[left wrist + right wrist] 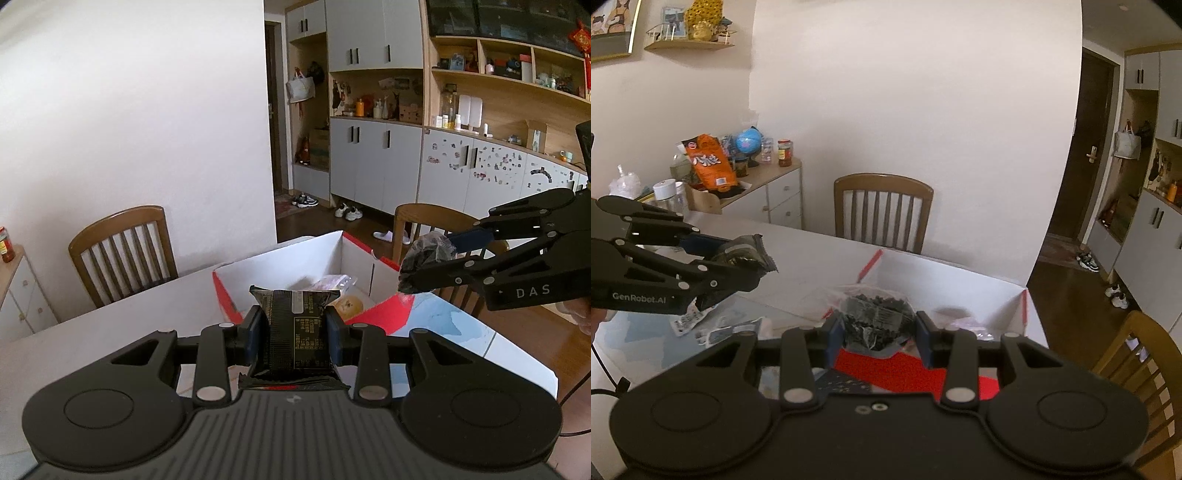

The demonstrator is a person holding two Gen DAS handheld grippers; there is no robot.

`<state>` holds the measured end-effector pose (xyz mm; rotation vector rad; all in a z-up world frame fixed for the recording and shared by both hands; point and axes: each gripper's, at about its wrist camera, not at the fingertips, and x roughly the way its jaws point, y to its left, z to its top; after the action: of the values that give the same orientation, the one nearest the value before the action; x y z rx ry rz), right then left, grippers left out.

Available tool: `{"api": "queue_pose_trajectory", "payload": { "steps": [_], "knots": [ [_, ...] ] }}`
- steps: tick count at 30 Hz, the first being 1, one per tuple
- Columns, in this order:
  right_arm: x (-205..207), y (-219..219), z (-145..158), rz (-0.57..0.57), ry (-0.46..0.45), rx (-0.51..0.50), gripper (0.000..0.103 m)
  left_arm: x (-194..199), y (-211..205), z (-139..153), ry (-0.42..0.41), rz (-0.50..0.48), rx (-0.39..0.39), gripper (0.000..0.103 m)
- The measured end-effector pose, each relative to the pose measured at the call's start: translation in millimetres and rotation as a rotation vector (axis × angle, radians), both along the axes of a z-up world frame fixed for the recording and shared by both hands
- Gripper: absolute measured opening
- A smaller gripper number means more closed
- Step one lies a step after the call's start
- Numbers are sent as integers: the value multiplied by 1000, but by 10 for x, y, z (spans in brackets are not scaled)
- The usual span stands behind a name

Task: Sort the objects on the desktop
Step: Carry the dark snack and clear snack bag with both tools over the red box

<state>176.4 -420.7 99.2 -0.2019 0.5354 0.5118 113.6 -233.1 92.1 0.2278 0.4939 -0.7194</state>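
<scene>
Left claw [293, 326] clamps black packet [295, 332] | box [295, 258] beyond

Beside the white, red-flapped box [343, 258], the black left gripper [294, 332] grips a black packet [295, 328] with pale print, the black right gripper [879, 332] a clear bag [873, 317] of dark bits.

The left gripper [294, 325] points forward and slightly down, its jaws closed on a dark packet [297, 332]. The right gripper [879, 330] is at its 3 o'clock side, tilted down the same way, its jaws pressing a clear bag [875, 317] of dark pieces.
</scene>
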Motion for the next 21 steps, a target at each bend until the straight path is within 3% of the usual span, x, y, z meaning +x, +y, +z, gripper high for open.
{"api": "queue_pose_trajectory", "payload": {
  "steps": [12, 21],
  "knots": [
    [476, -219, -142, -27, 21, -1, 40, 504, -451, -137, 81, 2, -11, 34],
    [966, -343, -356, -98, 97, 3, 40, 970, -844, -362, 127, -14, 51, 34]
  ]
}}
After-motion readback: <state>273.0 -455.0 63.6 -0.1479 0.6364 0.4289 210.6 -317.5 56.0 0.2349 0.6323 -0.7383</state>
